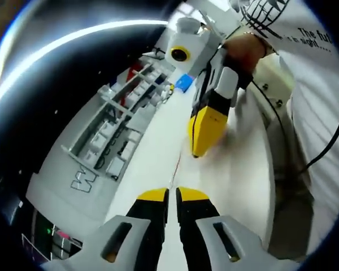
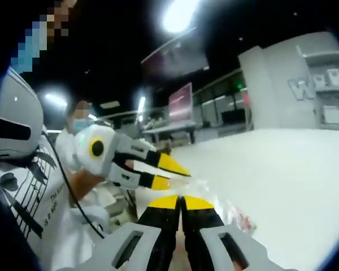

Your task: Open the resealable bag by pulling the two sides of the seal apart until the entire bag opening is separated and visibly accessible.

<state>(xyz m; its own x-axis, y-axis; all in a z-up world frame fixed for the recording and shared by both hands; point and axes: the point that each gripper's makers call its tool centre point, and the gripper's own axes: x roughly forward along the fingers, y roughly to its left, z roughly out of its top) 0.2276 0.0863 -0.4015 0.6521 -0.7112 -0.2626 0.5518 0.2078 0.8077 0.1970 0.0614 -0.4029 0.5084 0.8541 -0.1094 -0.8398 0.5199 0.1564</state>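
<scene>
1. Your left gripper (image 1: pixel 172 195) has its yellow-tipped jaws drawn together, pinching a thin edge of the resealable bag (image 1: pixel 177 164); in the left gripper view that edge shows as a fine reddish line running away from the tips over the white table (image 1: pixel 243 180).
2. Your right gripper (image 2: pixel 181 202) likewise has its jaws closed together, with the clear, crinkled bag (image 2: pixel 237 217) just past the tips and to their right, lying on the table (image 2: pixel 294 180).
3. In the right gripper view the left gripper (image 2: pixel 165 174) comes in from the left, its tips at the bag's glinting plastic, near your right tips.
4. The bag's long axis cannot be judged beyond that thin line; the seal itself is too blurred to read.
5. The tabletop is wide and bare beyond the bag; a grey shelf unit (image 1: pixel 118 121) stands along its far edge, well apart from both grippers.
</scene>
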